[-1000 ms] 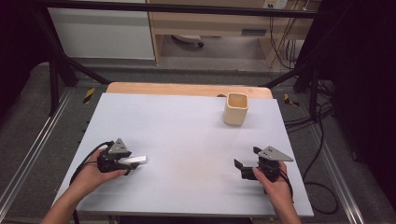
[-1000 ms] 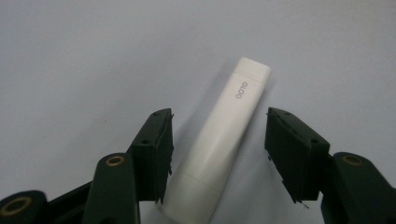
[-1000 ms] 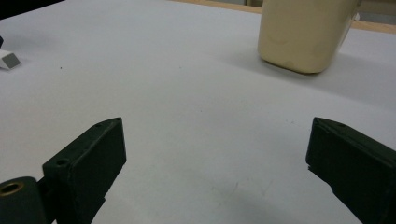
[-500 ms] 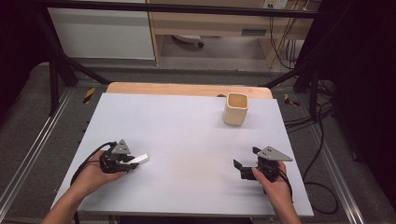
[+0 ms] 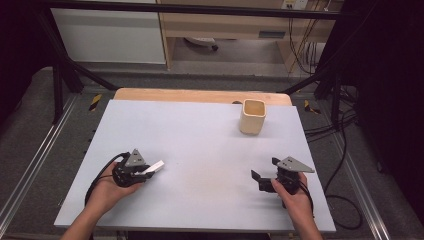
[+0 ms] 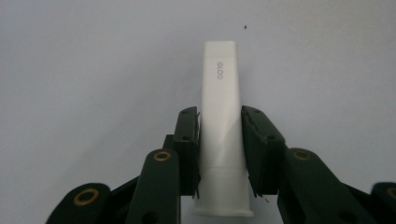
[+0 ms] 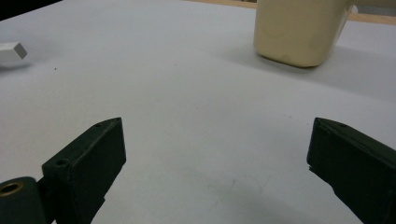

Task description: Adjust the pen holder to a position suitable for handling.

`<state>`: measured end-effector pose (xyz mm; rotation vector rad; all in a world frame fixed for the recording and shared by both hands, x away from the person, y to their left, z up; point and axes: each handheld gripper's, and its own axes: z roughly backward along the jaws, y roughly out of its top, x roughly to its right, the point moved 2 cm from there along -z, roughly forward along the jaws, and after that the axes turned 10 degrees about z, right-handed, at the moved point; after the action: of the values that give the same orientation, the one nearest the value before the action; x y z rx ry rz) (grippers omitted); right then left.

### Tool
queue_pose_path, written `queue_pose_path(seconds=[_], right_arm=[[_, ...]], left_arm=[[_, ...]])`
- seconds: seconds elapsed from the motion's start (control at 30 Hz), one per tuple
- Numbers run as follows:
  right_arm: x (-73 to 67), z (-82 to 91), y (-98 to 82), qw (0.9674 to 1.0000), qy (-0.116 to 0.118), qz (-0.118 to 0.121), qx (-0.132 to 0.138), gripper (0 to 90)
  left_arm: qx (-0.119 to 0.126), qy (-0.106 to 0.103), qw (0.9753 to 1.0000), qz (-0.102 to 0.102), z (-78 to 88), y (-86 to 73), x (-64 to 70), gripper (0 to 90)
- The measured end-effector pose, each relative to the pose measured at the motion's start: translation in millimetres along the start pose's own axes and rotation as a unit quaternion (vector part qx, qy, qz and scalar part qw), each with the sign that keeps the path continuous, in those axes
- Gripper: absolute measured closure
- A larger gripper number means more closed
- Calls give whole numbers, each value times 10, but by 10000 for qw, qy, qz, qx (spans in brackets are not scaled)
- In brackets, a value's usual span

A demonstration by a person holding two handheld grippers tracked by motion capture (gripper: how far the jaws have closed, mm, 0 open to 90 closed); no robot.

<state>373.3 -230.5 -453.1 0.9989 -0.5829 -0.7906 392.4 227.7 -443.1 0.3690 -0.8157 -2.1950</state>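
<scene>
Left gripper [image 6: 219, 140] clamped on a white tube [image 6: 222, 130], pads pressing its flanks around mid-length, cap end toward me, flat crimped end pointing away; the jaws have just been closing and the tube sits squarely between them; in the high view the left gripper [image 5: 142, 172] holds the tube [image 5: 154, 167] low over the near-left part of the table [image 5: 200, 130]; whether it has cleared the surface I cannot tell.

Right gripper [image 7: 215, 158] idle, jaws wide apart with nothing between them; it [image 5: 265, 177] rests at the near-right; cream cup [image 5: 252, 116] stands upright at the far right, well apart from both hands; seen close from the right gripper view [image 7: 299, 32].

My reading: grasp made, lift and carry toward the cup likely next; a soft tube may buckle or slide, so I would keep the squeeze even, lift straight, keep the tube level until over the cup, then tip the far end down into the opening; the cup is light, so avoid nudging its rim; right gripper could steady it.
</scene>
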Motion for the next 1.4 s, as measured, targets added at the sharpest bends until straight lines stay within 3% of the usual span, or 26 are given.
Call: queue_pose_path(seconds=[0.23,0.5,0.6,0.73,0.77,0.8,0.83,1.0,1.07,1.13,1.3,1.4], right_arm=[[-20,-41,18,10000,81,2,26,51],[-64,-29,35,9998,171,3,80,49],[-75,-23,33,9998,169,-1,59,47],[-103,-10,46,9999,143,67,58,46],[-118,-7,61,9998,163,89,52,45],[-132,-6,80,9997,184,149,58,45],[-147,2,90,9997,187,167,41,45],[-241,19,112,9995,326,-33,-34,45],[-272,10,156,9988,396,-295,43,53],[-307,-28,250,9986,277,-440,22,54],[-415,-206,506,9986,348,-389,38,50],[-474,-329,632,9974,491,-518,138,44]], left_arm=[[350,-94,9993,27,-78,204,201,687],[735,-260,9969,36,-217,388,427,687],[993,-326,9945,79,-213,437,490,687],[1363,-453,9894,228,-176,469,562,687],[1363,-453,9894,228,-176,469,562,687],[1501,-500,9871,254,-160,474,597,687],[1535,-482,9867,221,-157,478,614,687],[1792,-430,9826,227,-107,495,661,688],[1858,-348,9817,237,-101,491,665,687],[1922,-332,9804,263,-102,495,653,688],[1913,-266,9807,301,-150,466,652,688],[2006,-277,9787,349,-138,472,661,688]])
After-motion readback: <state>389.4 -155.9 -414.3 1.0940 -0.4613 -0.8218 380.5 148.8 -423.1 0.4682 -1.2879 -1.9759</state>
